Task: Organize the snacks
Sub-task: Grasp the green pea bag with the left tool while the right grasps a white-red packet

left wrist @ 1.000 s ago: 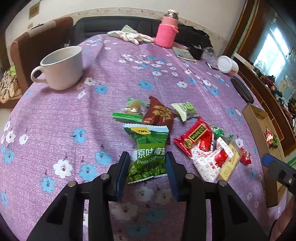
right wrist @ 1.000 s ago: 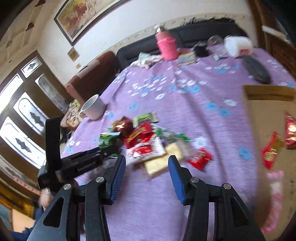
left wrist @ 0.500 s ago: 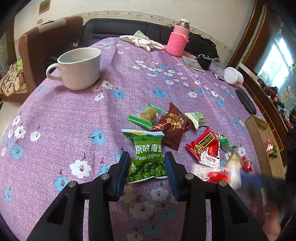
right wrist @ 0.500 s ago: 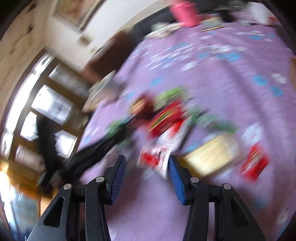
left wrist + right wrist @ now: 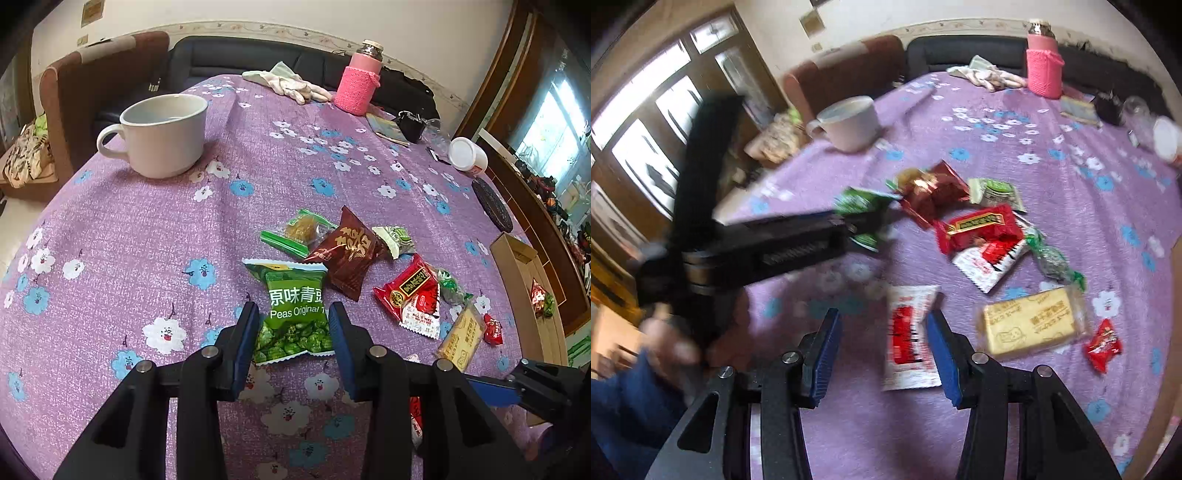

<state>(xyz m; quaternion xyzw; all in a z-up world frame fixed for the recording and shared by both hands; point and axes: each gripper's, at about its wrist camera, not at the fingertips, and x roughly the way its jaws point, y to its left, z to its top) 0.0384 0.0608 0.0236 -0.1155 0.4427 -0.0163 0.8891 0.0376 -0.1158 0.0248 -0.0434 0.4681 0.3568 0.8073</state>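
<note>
Several snack packets lie on the purple flowered tablecloth (image 5: 155, 236). My left gripper (image 5: 291, 328) is open, its pads on either side of the lower end of a green peas packet (image 5: 293, 314), which lies flat. My right gripper (image 5: 884, 339) is open around a white-and-red sachet (image 5: 910, 336) lying flat between its pads. Beside these lie a brown packet (image 5: 347, 253), red packets (image 5: 413, 291) and a yellow biscuit pack (image 5: 1032, 323). The left gripper also shows in the right wrist view (image 5: 798, 243), over the peas packet (image 5: 858, 201).
A white mug (image 5: 162, 134) stands at the far left. A pink-sleeved flask (image 5: 358, 86), gloves (image 5: 291, 83) and a white jar (image 5: 467, 155) are at the back. A cardboard box (image 5: 524, 280) with some snacks sits at the right edge.
The right gripper swung left and down over the white-and-red sachet, which now lies apart from the pile. The left gripper moved slightly forward around the peas packet.
</note>
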